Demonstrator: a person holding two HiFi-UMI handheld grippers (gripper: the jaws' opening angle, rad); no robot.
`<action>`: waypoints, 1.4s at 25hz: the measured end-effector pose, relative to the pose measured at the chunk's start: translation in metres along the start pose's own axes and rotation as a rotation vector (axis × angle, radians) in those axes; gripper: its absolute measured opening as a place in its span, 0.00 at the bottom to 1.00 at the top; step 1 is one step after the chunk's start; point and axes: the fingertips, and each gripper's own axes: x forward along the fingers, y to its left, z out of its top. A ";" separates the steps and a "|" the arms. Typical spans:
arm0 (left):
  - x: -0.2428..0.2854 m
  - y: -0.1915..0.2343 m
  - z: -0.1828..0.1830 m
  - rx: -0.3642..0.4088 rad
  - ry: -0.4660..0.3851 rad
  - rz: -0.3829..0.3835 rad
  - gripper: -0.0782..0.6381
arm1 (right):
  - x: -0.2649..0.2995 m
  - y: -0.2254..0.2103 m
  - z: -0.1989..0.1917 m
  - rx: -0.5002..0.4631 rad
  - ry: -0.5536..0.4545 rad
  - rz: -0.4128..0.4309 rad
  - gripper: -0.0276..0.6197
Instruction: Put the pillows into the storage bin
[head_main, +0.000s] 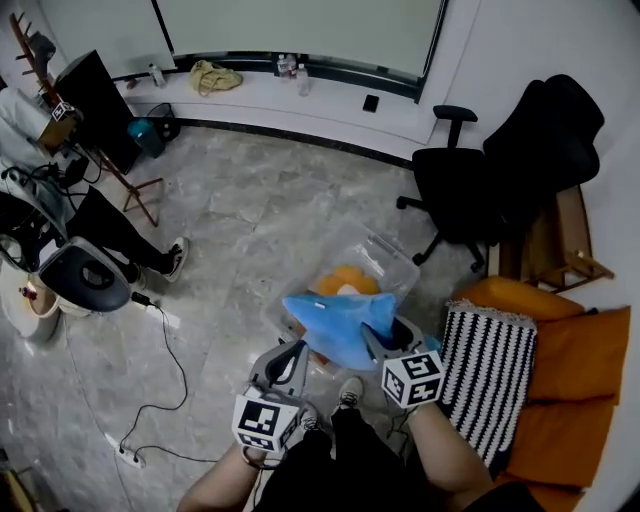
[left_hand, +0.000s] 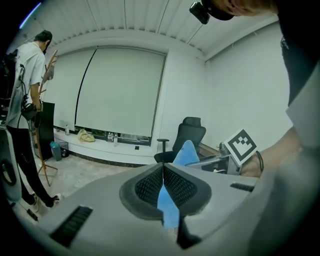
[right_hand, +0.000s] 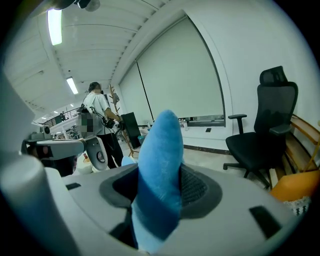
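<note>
The left claw (head_main: 296, 352) pinches a thin edge of the blue pillow (head_main: 340, 320) and the right claw (head_main: 380, 338) grips a thick fold, holding it over the bin (head_main: 392, 258). An orange pillow (head_main: 347, 279) already lies inside. The striped pillow (head_main: 490, 375) looks left to do.

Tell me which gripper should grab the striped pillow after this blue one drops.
Probably right: the right gripper hangs next to the striped pillow; the left gripper sits beyond the blue pillow.
</note>
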 end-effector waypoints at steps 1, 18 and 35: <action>0.009 0.001 -0.002 -0.004 0.016 0.006 0.12 | 0.008 -0.005 -0.002 0.003 0.004 0.011 0.39; 0.140 0.032 -0.097 -0.056 0.150 -0.122 0.12 | 0.139 -0.068 -0.096 0.102 0.112 -0.010 0.39; 0.182 0.094 -0.229 -0.105 0.242 -0.213 0.12 | 0.260 -0.088 -0.256 0.124 0.300 -0.108 0.52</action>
